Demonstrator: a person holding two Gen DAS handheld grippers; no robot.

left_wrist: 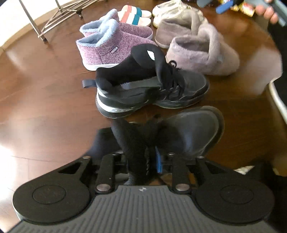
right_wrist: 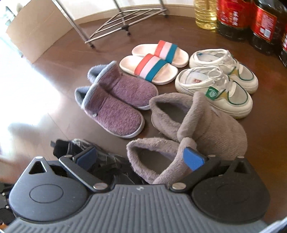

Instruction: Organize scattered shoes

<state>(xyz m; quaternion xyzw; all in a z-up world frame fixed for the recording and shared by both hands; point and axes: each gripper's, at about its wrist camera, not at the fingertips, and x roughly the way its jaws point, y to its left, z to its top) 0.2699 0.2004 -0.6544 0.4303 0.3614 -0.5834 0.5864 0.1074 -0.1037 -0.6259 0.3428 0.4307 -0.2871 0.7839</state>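
Note:
My left gripper point(left_wrist: 143, 159) is shut on the collar of a black sneaker point(left_wrist: 193, 130) and holds it just in front of its mate point(left_wrist: 150, 89), which stands on the wooden floor. Beyond are purple slippers point(left_wrist: 107, 46), grey fuzzy slippers point(left_wrist: 202, 52), striped slides point(left_wrist: 134, 16) and white sneakers point(left_wrist: 172, 10). My right gripper point(right_wrist: 141, 157) is open and empty above the nearer grey slipper point(right_wrist: 152, 161). In that view the purple slippers point(right_wrist: 114, 100), slides point(right_wrist: 154, 64) and white sneakers point(right_wrist: 220, 80) lie in pairs. A black sneaker point(right_wrist: 75, 148) shows at lower left.
A metal rack point(right_wrist: 114, 19) stands at the back, a cardboard box point(right_wrist: 35, 30) to its left. Oil and dark bottles point(right_wrist: 242, 18) stand at the back right. The right gripper also shows at the top right of the left wrist view point(left_wrist: 233, 7).

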